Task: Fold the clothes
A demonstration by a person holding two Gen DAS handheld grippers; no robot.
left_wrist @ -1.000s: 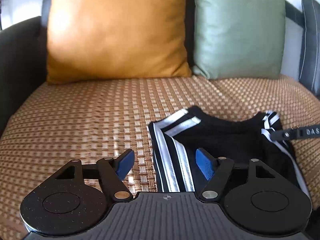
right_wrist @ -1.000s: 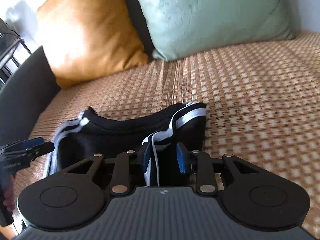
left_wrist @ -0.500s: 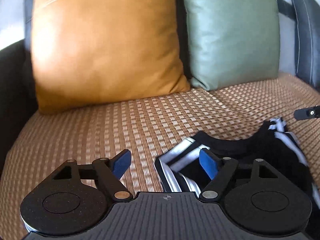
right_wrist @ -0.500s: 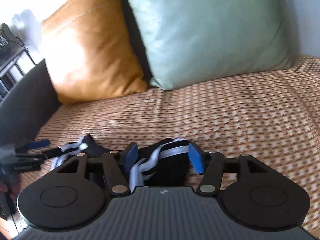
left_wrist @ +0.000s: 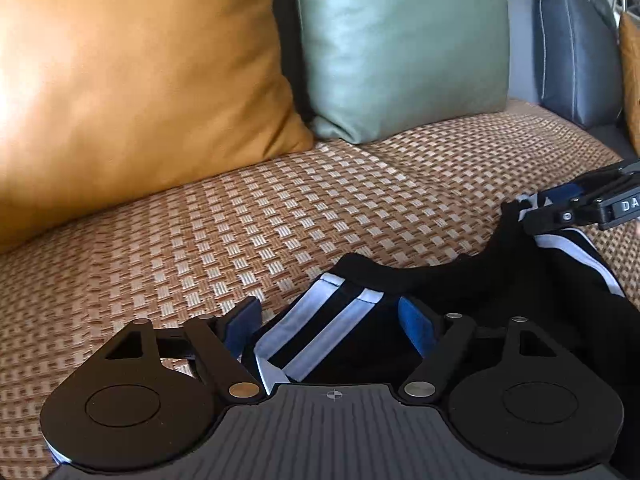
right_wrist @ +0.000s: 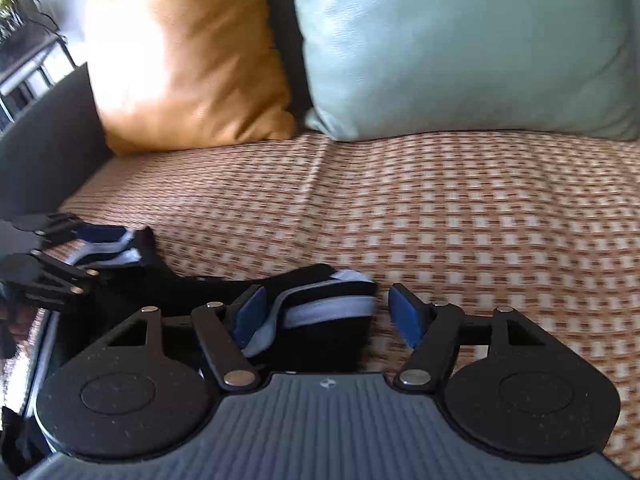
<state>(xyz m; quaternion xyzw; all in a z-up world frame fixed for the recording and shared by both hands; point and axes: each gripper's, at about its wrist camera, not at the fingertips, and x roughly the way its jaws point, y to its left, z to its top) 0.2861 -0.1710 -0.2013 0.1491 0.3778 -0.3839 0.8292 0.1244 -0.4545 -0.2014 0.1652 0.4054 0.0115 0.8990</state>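
- Two grippers, both with fingers spread wide and clamping nothing. The left gripper [left_wrist: 328, 307] has a striped corner of the garment [left_wrist: 440, 280] lying loose between its blue pads. The right gripper [right_wrist: 326, 293] straddles the opposite striped corner, and the cloth brushes only its left-hand pad.
- A second ago the right gripper was pinched shut on that corner; it has since let go. The left one stood open just beside the cloth then, and now has the corner inside its span.
- My reading: one fold has been laid down and released, and both tools are lined up on the far corners for a fresh grip. Neither has closed yet, so the next fold has not begun.
- The garment, black with pale stripes at its edges, lies bunched on the near part of the seat. It is slack between the two grippers and sags in the middle.
- The surface is a woven brown-and-cream seat cover [left_wrist: 240, 232], soft and textured.
- At the far side, an orange cushion [left_wrist: 140, 80] leans on the left and a green cushion [left_wrist: 400, 48] on the right, touching each other. A dark armrest [right_wrist: 44, 140] closes the left end, and a dark grey cushion [left_wrist: 576, 40] stands far right.
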